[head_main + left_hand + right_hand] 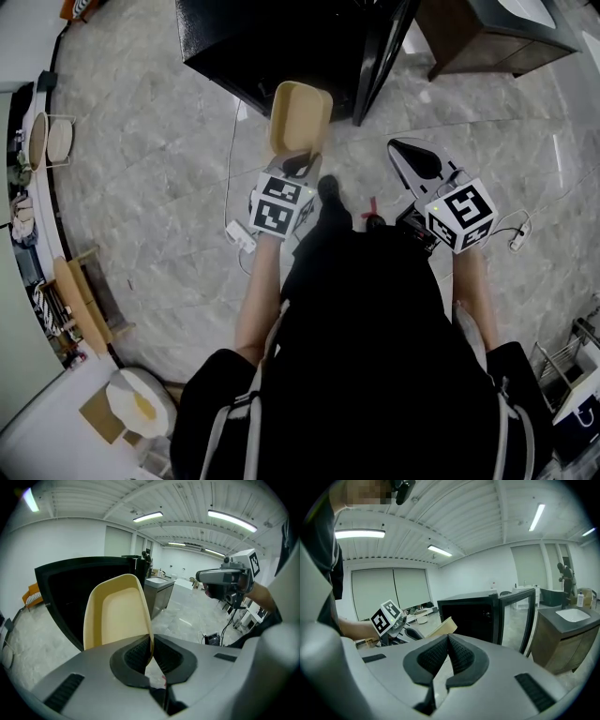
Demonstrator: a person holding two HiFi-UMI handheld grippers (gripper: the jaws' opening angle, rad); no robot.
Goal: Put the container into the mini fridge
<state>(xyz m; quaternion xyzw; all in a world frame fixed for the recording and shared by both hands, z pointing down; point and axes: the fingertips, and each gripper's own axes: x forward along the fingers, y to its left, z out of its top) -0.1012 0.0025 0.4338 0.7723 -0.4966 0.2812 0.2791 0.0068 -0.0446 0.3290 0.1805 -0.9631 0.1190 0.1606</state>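
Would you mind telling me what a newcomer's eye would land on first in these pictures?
The cream container, pinched by its rim in the left gripper, is held up in front of the black mini fridge, whose door stands open. To its right, the right gripper hangs with jaws together, empty.

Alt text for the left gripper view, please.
The left gripper has its jaws shut on the rim of a cream plastic container, which stands on edge with its hollow side facing the camera. A black mini fridge stands behind it, and the right gripper shows at upper right.
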